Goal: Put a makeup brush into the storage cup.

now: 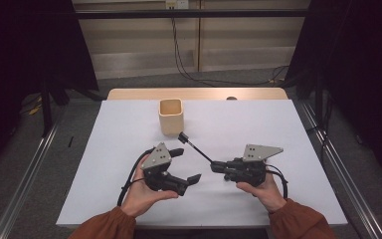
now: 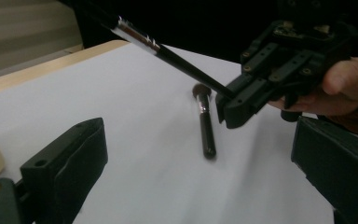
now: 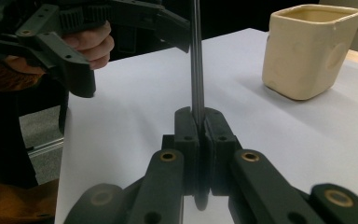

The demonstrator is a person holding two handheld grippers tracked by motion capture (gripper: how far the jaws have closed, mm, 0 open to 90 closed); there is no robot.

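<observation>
My right gripper [image 1: 215,167] is shut on the thin black handle of a makeup brush [image 1: 195,147], which slants up and left toward the cup. In the right gripper view the handle [image 3: 196,70] rises straight from between the pressed jaws [image 3: 200,119]. In the left gripper view that brush [image 2: 168,53] shows a silver ferrule. My left gripper [image 1: 188,165] is open with nothing between its jaws, just left of the held brush. A second black brush [image 2: 205,123] lies flat on the white table beyond my left gripper [image 2: 198,156].
A beige square cup [image 1: 170,115] stands upright at the far middle of the white table [image 1: 278,129]; it also shows in the right gripper view [image 3: 307,51]. A wooden strip [image 1: 144,93] runs along the far edge. Dark curtains and metal rails flank the table.
</observation>
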